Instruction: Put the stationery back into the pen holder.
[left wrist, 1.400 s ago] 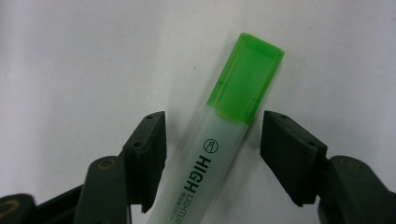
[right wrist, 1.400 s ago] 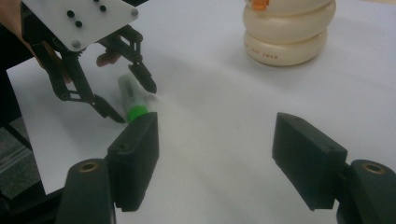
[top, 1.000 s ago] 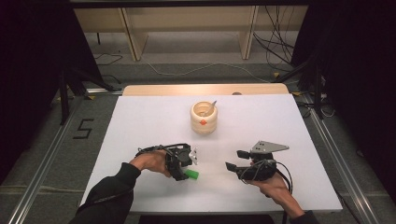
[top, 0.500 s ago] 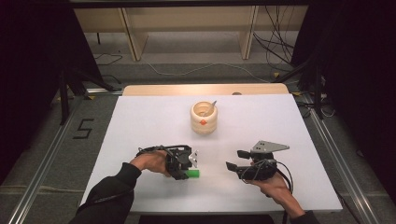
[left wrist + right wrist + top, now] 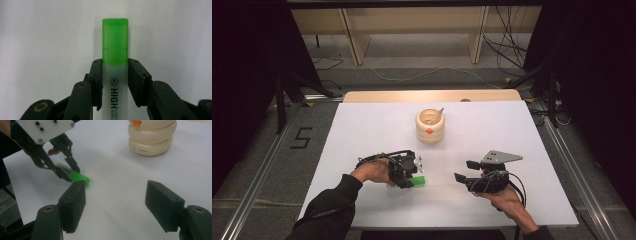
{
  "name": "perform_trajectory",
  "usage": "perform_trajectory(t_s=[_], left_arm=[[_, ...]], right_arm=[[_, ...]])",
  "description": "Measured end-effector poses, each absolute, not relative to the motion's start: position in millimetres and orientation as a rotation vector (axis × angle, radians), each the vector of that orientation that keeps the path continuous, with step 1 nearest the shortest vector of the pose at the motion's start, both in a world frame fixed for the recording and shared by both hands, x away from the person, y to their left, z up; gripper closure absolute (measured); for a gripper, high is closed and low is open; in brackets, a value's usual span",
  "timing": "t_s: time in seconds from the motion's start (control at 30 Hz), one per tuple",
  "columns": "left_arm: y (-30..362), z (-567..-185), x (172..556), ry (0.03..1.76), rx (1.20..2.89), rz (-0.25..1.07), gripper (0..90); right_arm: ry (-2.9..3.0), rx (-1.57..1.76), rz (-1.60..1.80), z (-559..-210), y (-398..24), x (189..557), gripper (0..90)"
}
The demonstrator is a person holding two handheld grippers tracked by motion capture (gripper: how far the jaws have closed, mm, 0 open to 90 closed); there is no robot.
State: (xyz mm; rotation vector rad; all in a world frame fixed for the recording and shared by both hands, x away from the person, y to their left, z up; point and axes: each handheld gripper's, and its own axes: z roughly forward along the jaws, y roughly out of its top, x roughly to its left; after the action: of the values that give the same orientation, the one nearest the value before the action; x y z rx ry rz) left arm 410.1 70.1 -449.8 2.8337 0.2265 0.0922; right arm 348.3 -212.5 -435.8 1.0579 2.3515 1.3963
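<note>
Highlighter [image 5: 115,75] is the thing in hand: the left tool [image 5: 411,172] is clamped on its white barrel, both jaws pressed to its sides just below the green cap [image 5: 114,41], which juts out beyond the tips. In the high view the pen lies low over the near-left part of the white desk [image 5: 492,125], cap pointing toward the right tool [image 5: 464,171]; whether it is touching the surface or held just clear is hard to tell. Compared with a second ago, the left tool and the pen have shifted only slightly to the right, and the green cap reads a little more clearly past the jaws. That suggests the grasp is settled and a lift or hand-over is the likely next step. The right tool hovers well apart with its jaws spread wide and nothing between them. A cream ribbed pot [image 5: 430,126] with a spoon in it stands farther back, near the middle of the desk.
</note>
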Motion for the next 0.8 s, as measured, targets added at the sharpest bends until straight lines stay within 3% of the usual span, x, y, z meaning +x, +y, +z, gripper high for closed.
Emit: perform_trajectory(t_s=[0.17,0.43,0.8], left_arm=[[76,-441,418,0.336,2.753,0.089,66.4],[87,-424,431,0.577,2.483,0.105,66.4],[102,-402,442,0.784,2.140,0.243,66.4]], right_arm=[[2.352,1.059,1.396,-435,-213,348,33.6],[2.343,1.052,1.400,-435,-213,348,33.5],[2.331,1.063,1.419,-434,-214,349,32.6]])
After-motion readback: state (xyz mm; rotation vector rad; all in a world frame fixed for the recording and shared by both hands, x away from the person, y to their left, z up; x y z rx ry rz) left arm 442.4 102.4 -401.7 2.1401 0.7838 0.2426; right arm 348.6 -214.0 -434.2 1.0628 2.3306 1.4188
